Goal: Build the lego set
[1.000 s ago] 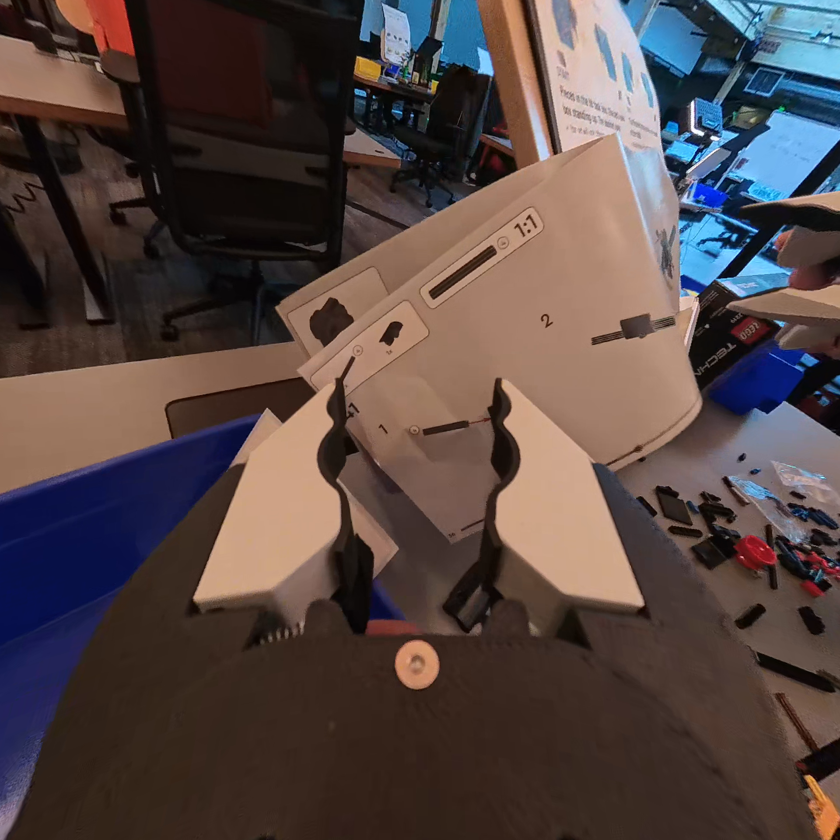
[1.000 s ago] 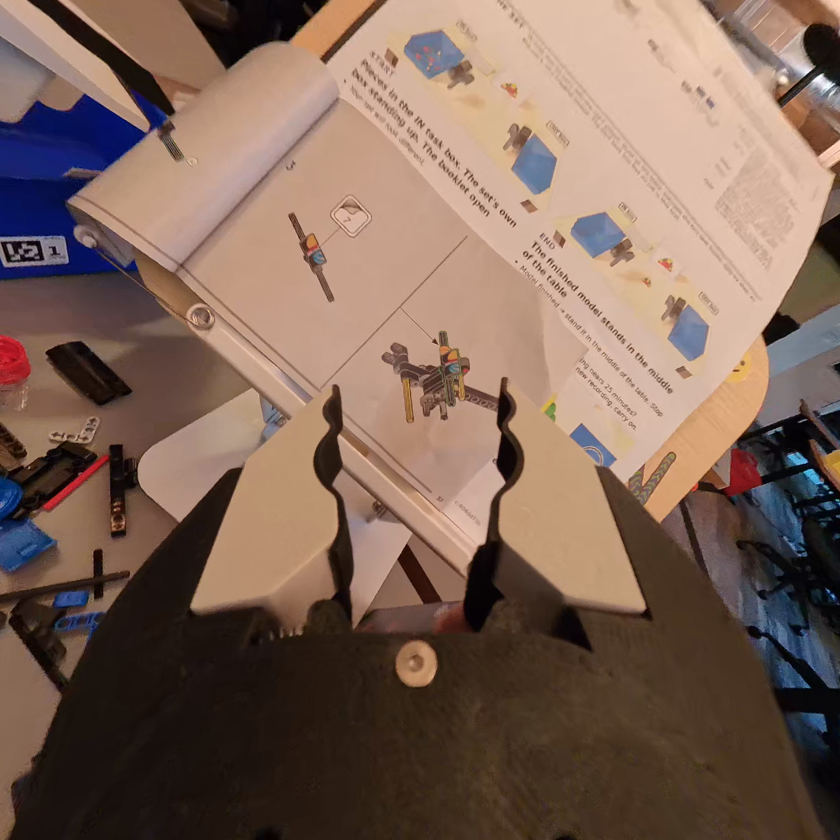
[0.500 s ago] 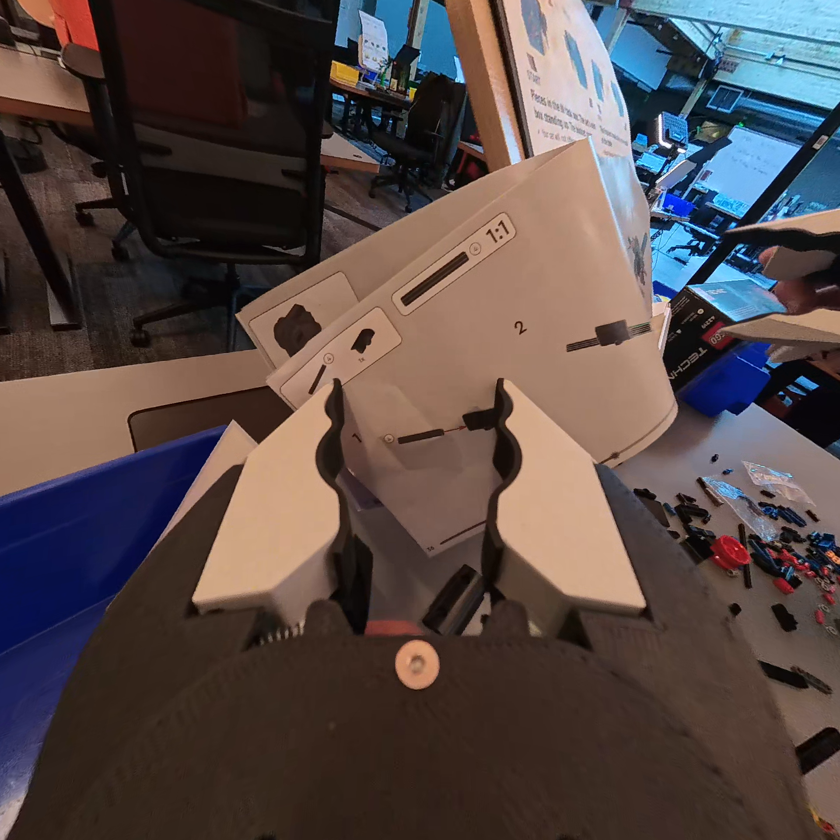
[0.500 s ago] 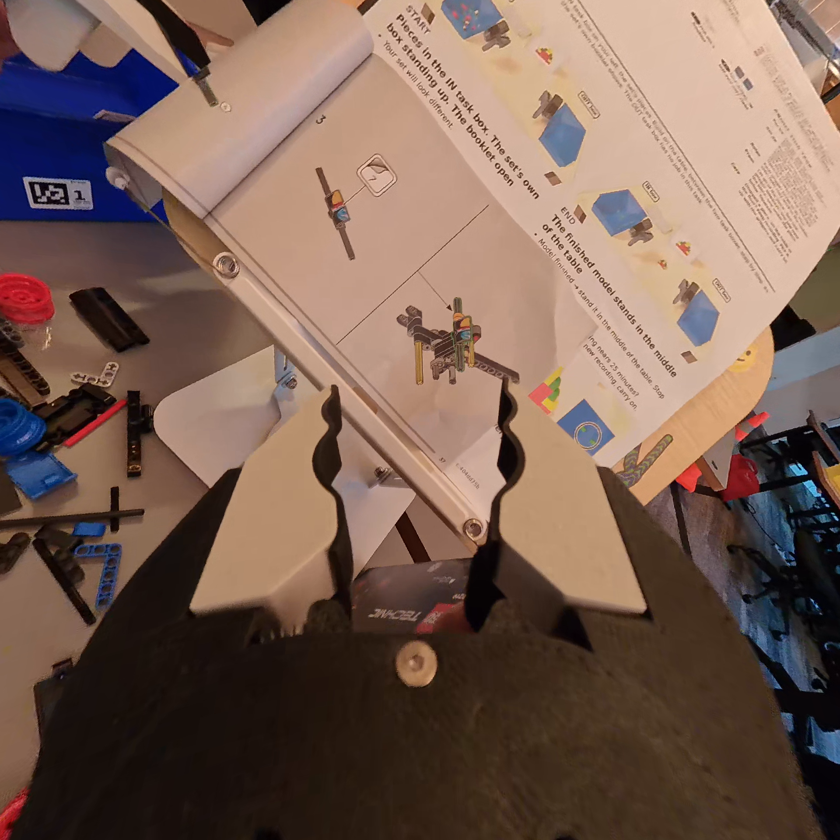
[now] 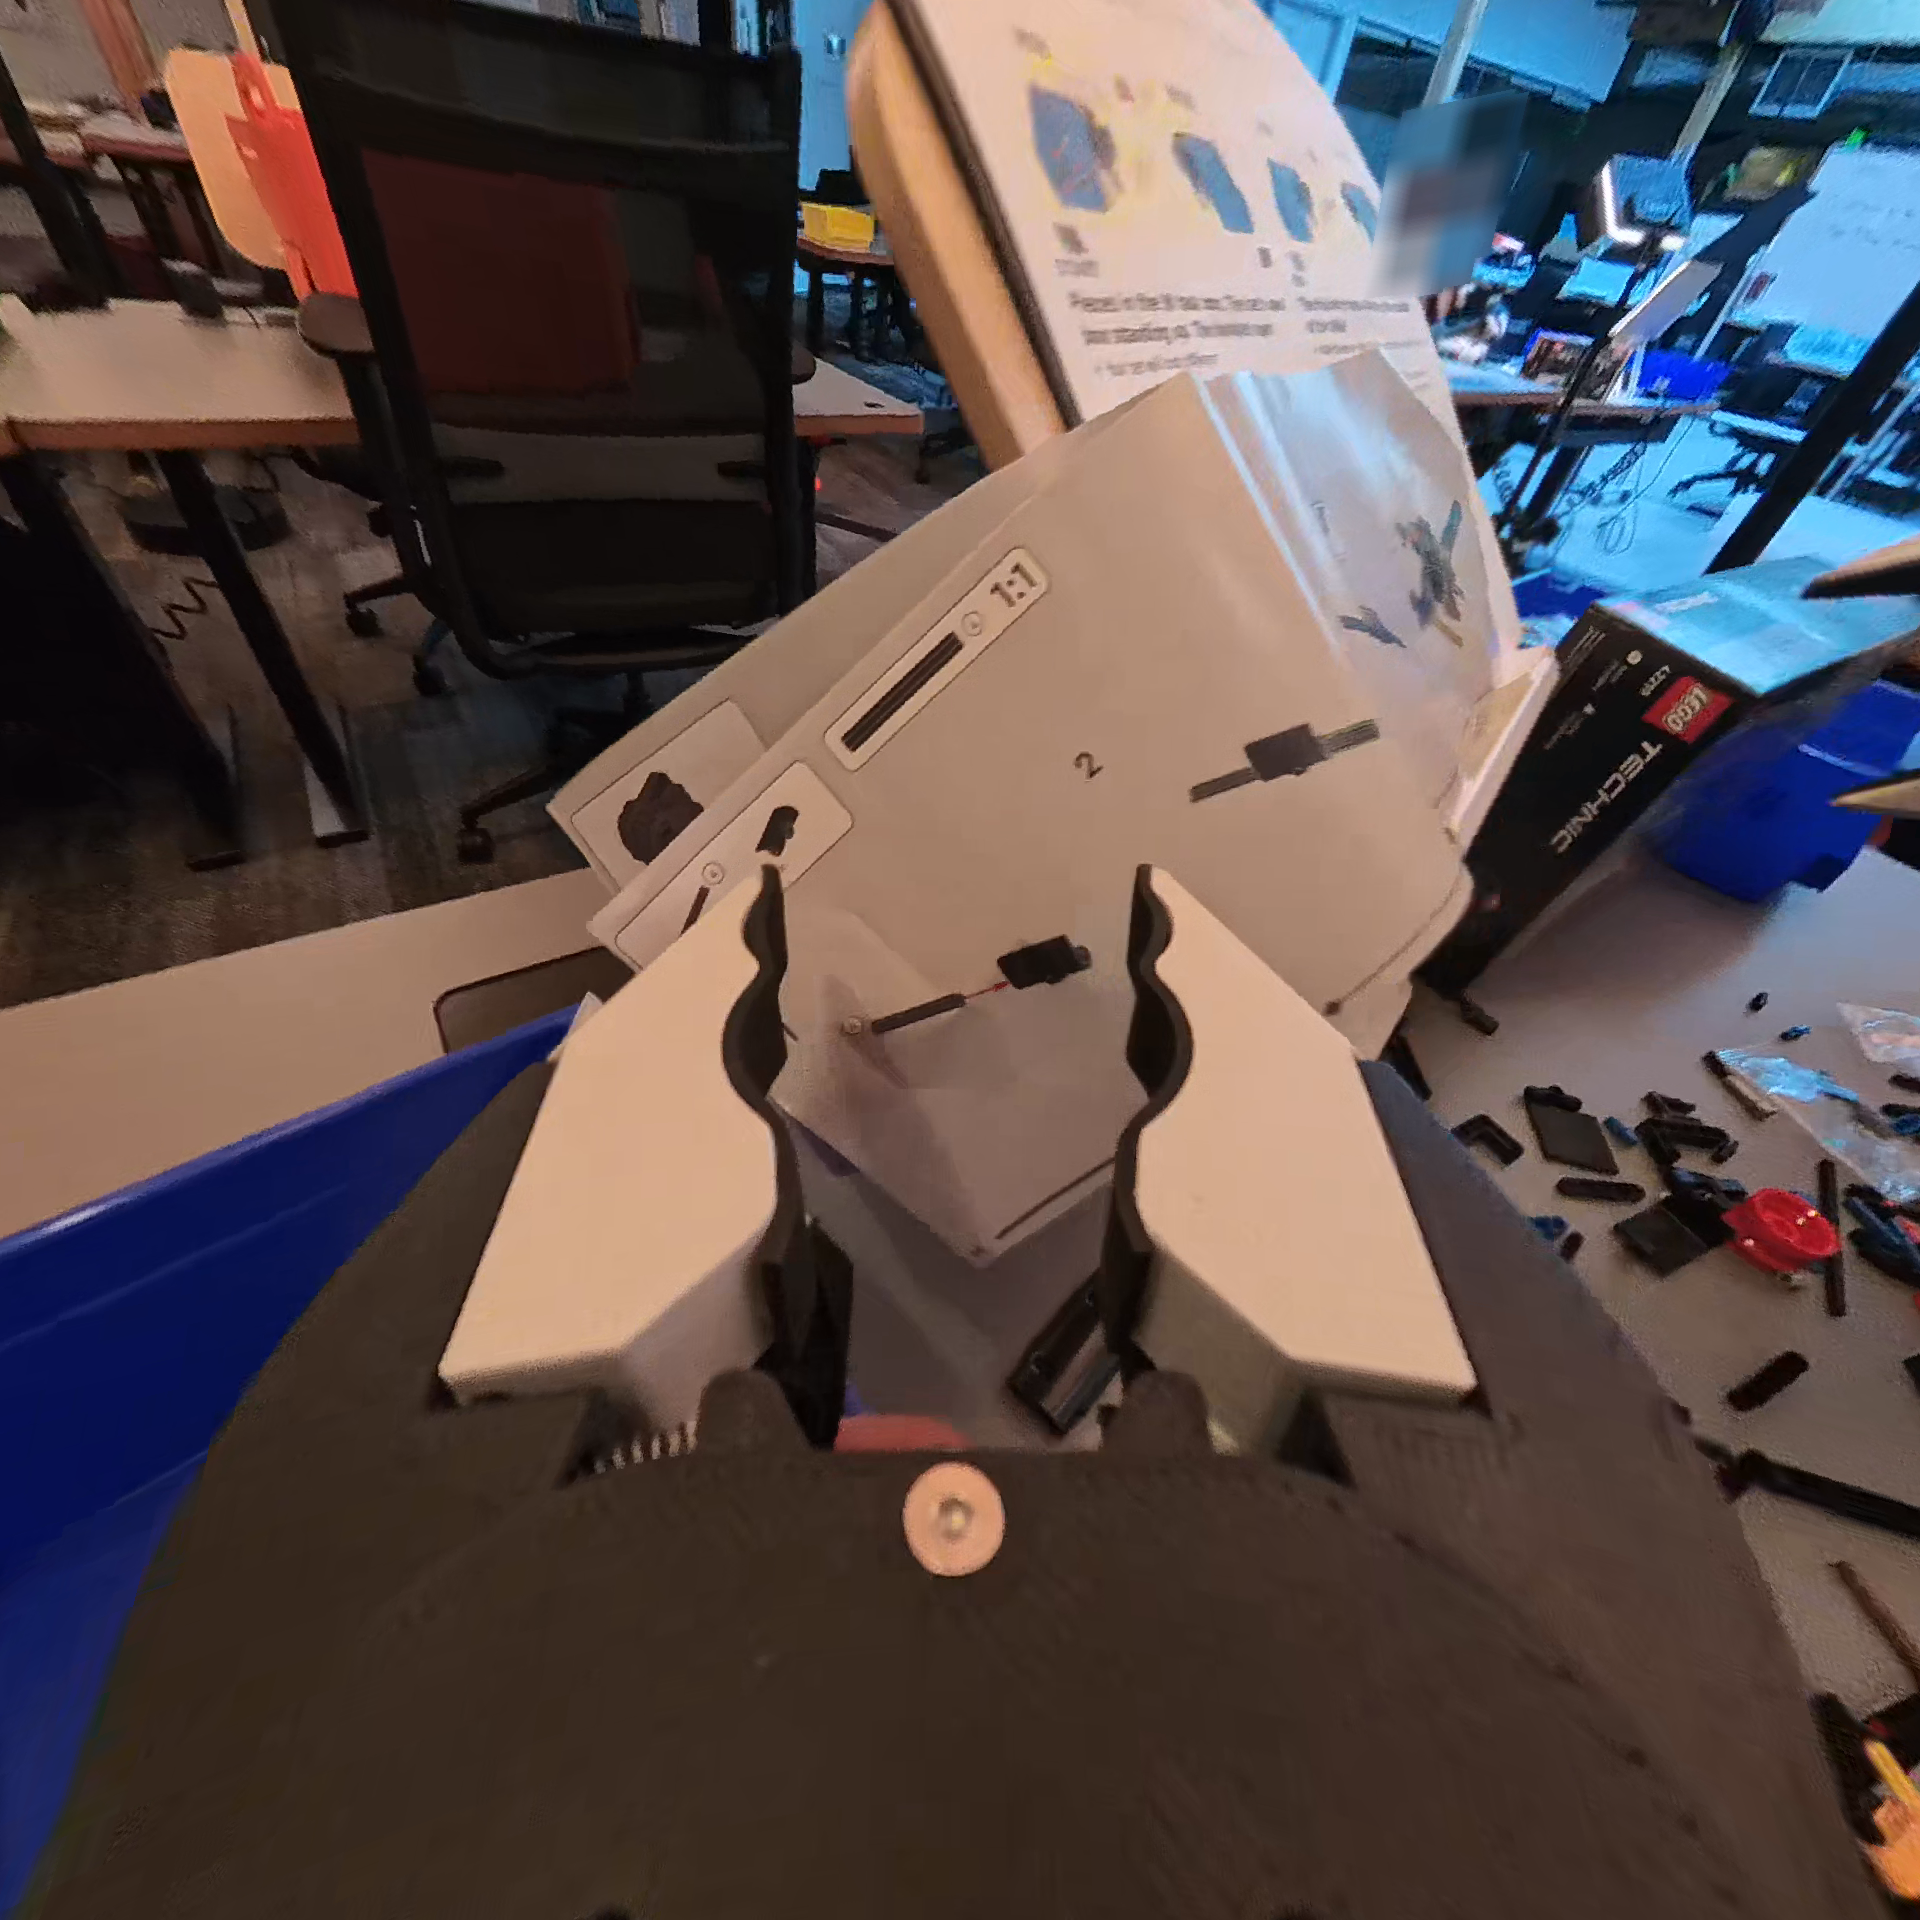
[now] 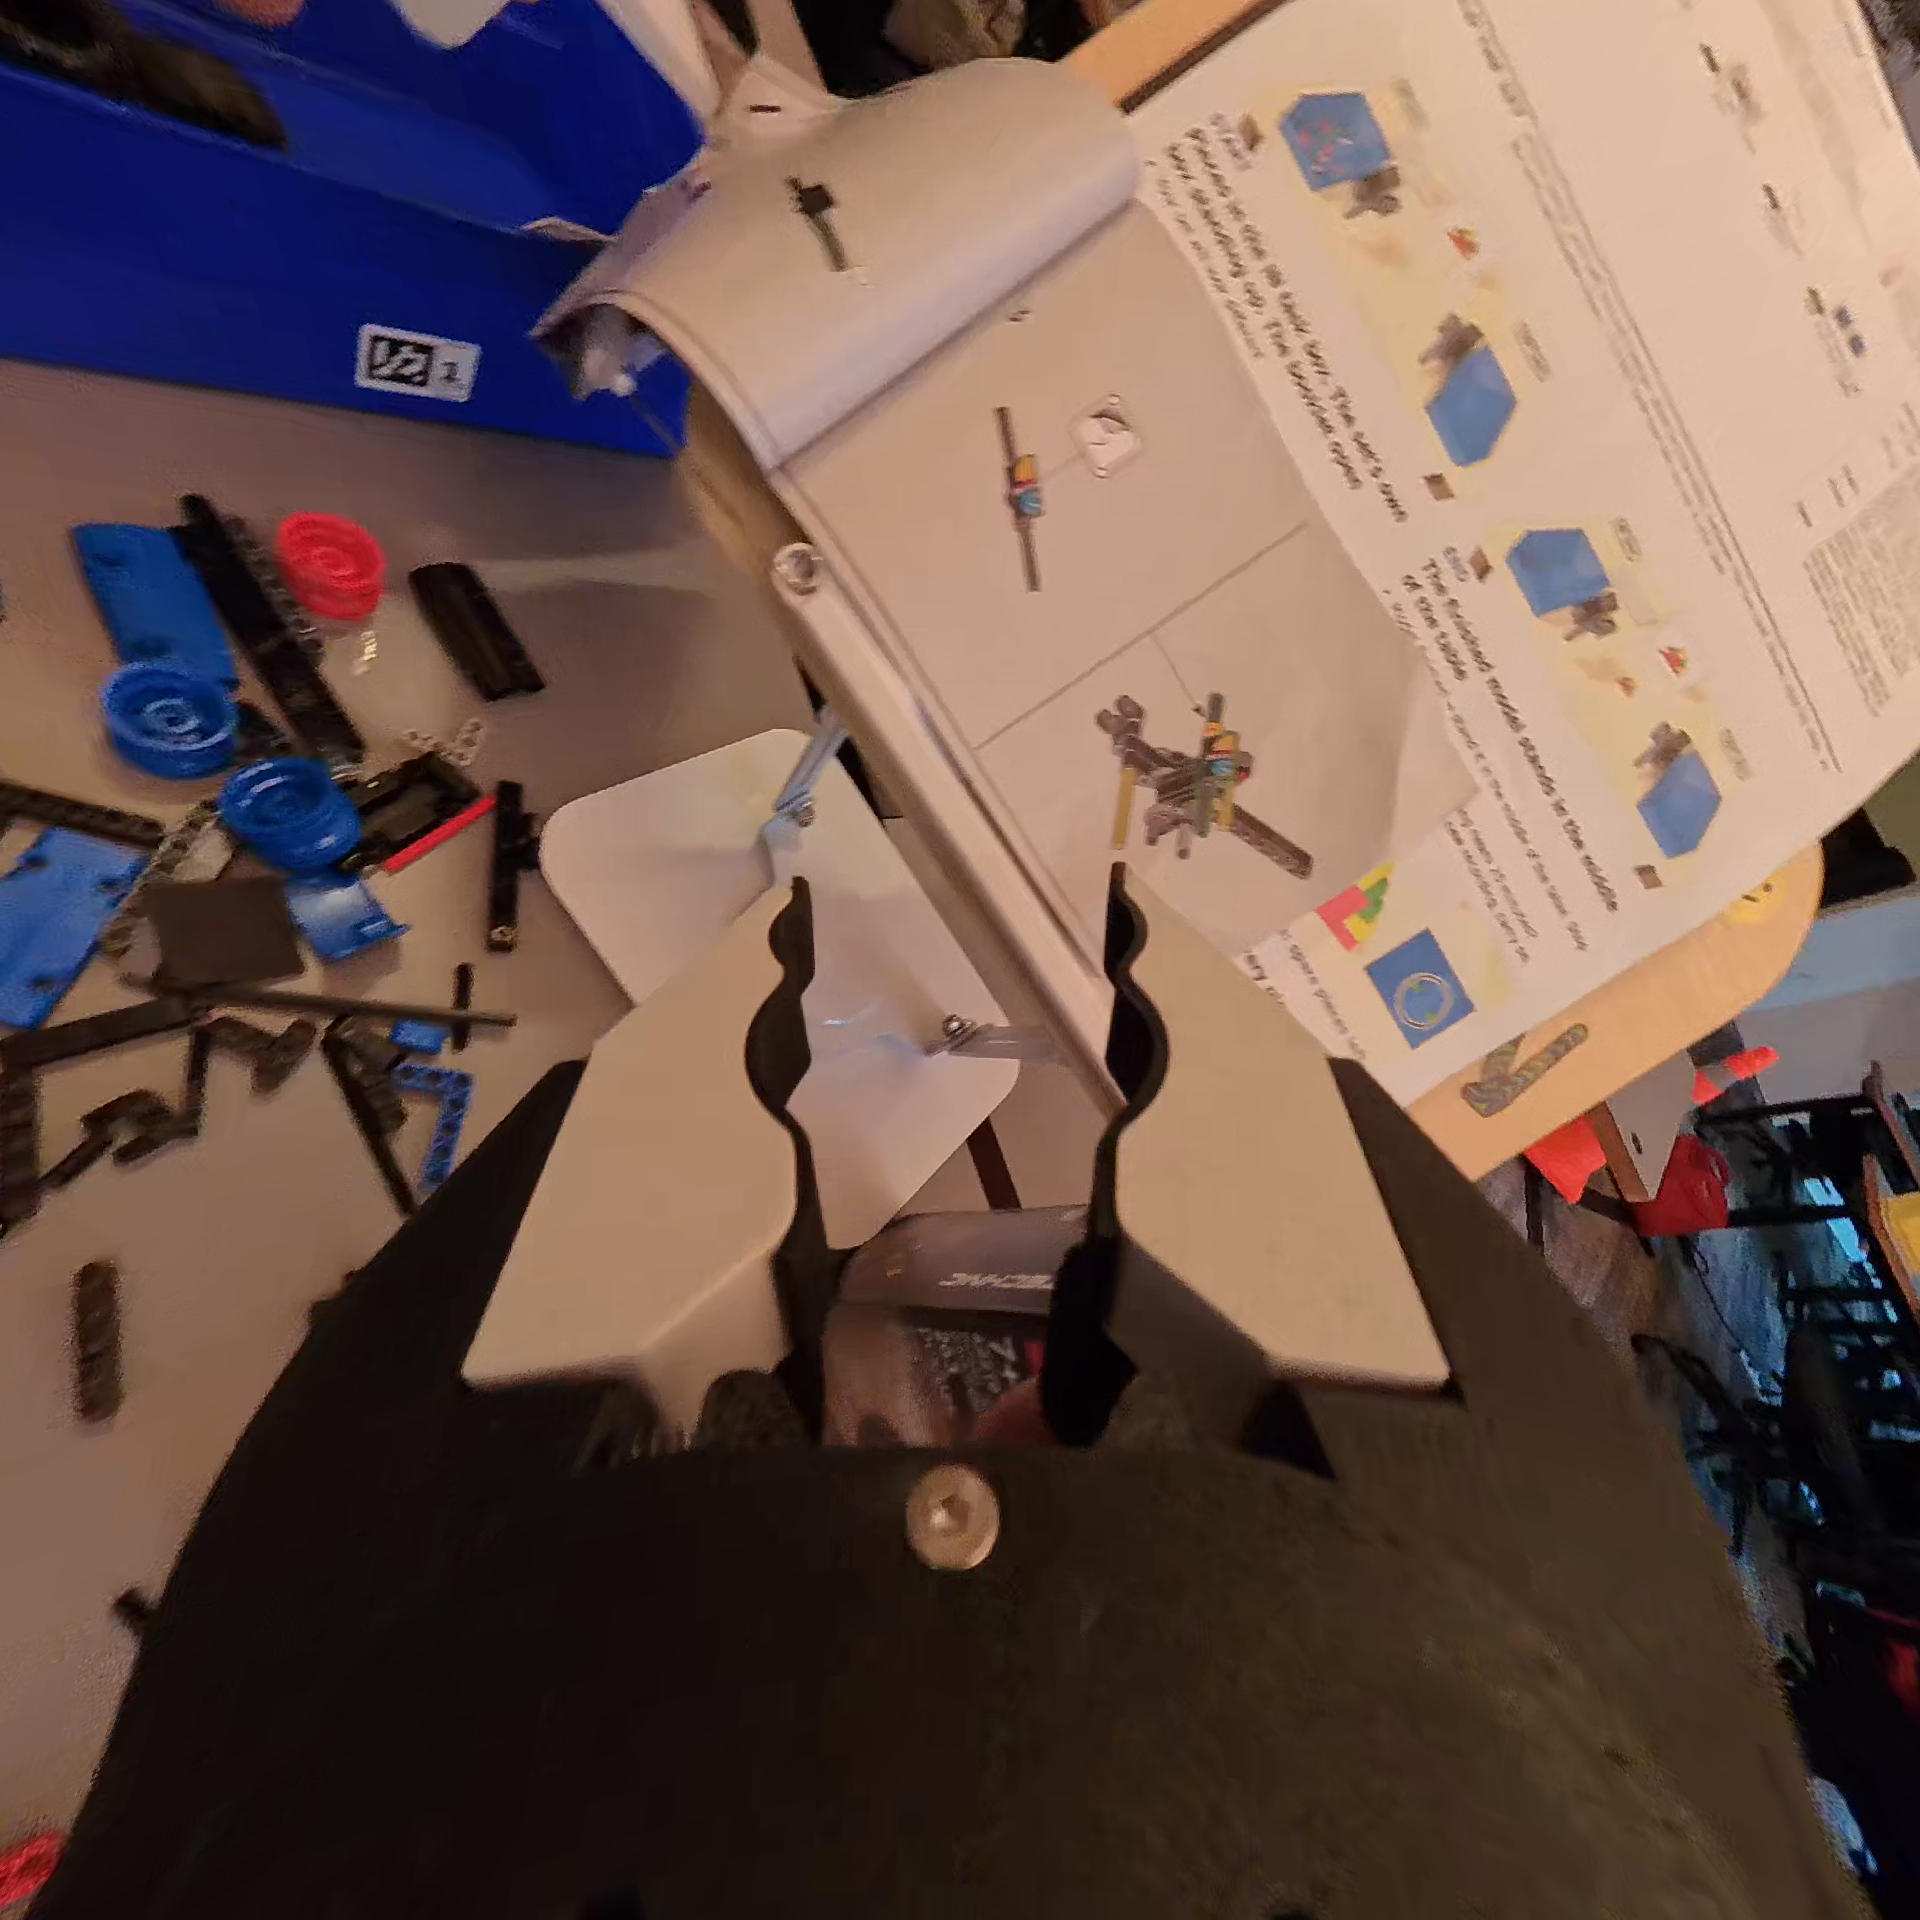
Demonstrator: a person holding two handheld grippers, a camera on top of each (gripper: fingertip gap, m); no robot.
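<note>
Left wrist view: the left gripper (image 5: 951, 883) hangs released, jaws spread and empty, before the propped instruction booklet (image 5: 1091, 727). The right gripper (image 6: 951, 894), likewise released, faces the booklet; loose lego pieces (image 6: 260, 790) lie scattered on the table (image 6: 582, 582).

Black office chair (image 5: 561, 343), desks (image 5: 177, 384), perhaps carpet.

- The left gripper (image 5: 951, 883) has a broad body of rough matte black, grainy like printed plastic.
- Its two fingers (image 5: 634, 1174) are pale grey faceted wedges, each lined inside with a wavy black pad.
- A round silver screw (image 5: 953, 1519) sits mid-body, with a small coil spring (image 5: 639, 1444) to its left.
- The right gripper (image 6: 954, 883) is built alike, with a silver hex-socket screw (image 6: 952, 1517).
</note>
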